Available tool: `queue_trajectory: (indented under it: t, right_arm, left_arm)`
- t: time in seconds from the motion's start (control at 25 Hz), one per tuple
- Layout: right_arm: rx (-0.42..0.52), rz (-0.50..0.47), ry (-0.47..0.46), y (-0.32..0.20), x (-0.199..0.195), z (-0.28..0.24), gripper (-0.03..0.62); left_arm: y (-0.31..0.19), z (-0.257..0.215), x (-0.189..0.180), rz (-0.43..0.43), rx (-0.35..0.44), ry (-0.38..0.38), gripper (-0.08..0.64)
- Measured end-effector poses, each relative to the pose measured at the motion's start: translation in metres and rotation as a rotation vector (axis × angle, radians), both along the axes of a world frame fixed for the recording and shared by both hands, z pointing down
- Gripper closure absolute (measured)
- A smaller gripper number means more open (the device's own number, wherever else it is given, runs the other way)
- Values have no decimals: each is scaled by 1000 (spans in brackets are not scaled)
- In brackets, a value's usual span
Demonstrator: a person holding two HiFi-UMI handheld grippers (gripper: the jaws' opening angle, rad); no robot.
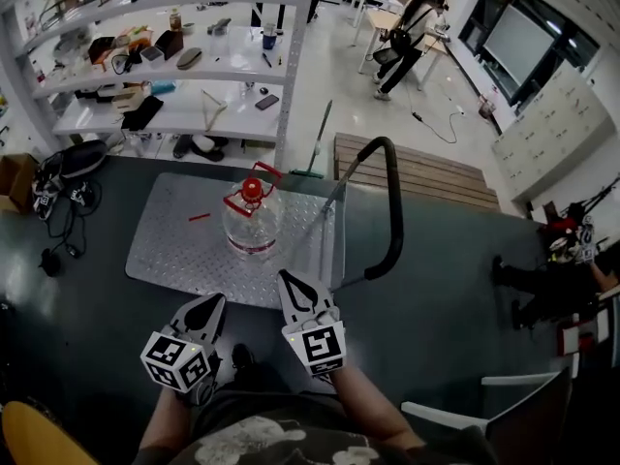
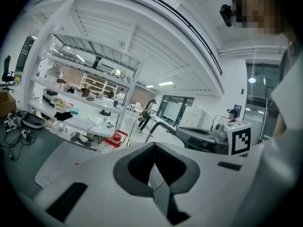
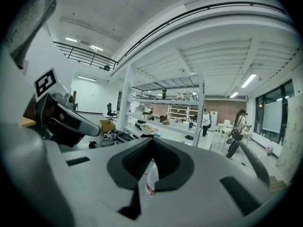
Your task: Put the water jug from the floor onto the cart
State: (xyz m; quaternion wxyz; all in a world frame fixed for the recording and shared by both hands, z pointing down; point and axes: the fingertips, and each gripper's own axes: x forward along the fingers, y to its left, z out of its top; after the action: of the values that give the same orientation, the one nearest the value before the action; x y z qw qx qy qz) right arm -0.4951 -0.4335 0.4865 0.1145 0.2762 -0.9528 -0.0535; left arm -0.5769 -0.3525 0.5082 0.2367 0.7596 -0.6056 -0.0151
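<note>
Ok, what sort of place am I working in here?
Probably a lab or workshop, not a home: open white metal shelving loaded with tools and gear, a platform cart with the water jug on it, and a person at desks further back.
</note>
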Motion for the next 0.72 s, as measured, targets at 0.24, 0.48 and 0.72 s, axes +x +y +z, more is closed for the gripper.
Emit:
queue_trajectory:
  t: [0.24,0.48,0.72]
  right_arm:
    - [24,19,8,28,92,-5,601]
    - [48,19,-2,63,175,-14,601]
    - [40,0,-7,108,237,-15,601]
  left_arm:
    - [24,-11,74,-12,24,-10,552]
    - [62,-21,162,-11,56,-30,552]
    - [109,-23,222,-34,56,-30,552]
